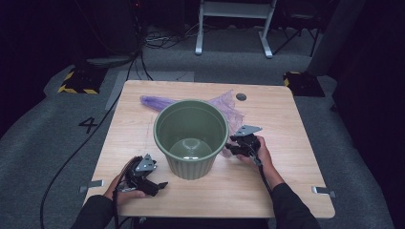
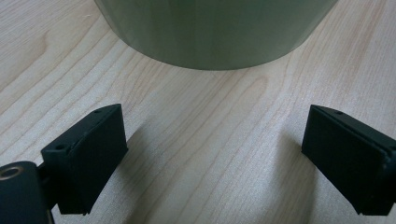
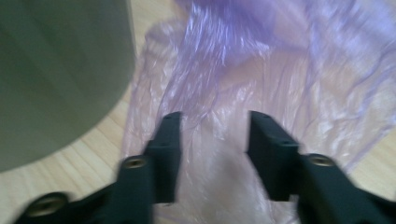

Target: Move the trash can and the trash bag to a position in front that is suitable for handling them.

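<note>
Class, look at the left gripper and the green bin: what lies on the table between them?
Nothing: in the left gripper view, only bare wooden table lies between the left gripper with its open jaws and the green bin.

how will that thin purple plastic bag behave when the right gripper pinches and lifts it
The thin purple plastic bag looks crinkled and see-through, so it will probably be floppy, sagging and trailing from wherever it is pinched. It seems very light, so it should lift easily. Part of it lies beside the green ribbed plastic bin, perhaps under it, so it may drag or snag there.
</note>
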A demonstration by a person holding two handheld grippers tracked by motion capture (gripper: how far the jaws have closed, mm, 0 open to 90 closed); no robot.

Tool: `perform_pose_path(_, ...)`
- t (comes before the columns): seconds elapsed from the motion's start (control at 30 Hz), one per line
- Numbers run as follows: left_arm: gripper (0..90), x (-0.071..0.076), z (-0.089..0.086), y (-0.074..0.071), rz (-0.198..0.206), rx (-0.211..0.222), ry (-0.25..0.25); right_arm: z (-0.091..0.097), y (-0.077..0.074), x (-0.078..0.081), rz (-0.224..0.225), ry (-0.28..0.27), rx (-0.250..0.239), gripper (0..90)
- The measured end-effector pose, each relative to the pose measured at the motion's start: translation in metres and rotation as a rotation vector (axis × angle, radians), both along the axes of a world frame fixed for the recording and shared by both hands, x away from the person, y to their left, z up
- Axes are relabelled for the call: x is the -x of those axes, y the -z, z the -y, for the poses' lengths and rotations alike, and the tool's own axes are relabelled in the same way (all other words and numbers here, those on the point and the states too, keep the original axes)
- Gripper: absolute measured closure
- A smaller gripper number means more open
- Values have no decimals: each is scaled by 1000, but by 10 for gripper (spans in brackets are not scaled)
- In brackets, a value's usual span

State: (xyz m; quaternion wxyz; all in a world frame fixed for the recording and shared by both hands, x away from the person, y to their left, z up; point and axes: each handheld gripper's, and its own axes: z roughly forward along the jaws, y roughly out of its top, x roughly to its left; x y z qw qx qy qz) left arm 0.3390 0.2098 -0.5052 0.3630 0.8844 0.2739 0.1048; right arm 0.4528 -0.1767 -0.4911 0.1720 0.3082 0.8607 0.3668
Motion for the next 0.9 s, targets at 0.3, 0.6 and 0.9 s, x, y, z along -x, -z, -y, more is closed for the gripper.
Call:
perform_pose_path(0.3, 63, 0, 0, 0, 0, 1, -2, 9, 0, -2, -30, -3, 0, 896)
perform_pose_path(0.6, 63, 0, 0, 0, -1, 1, -3, 62, -1, 15, -2, 80, -4, 879)
perform_pose_path(0.9, 63, 0, 0, 0, -1, 1, -5, 133, -3, 34, 21, 168, -47, 839)
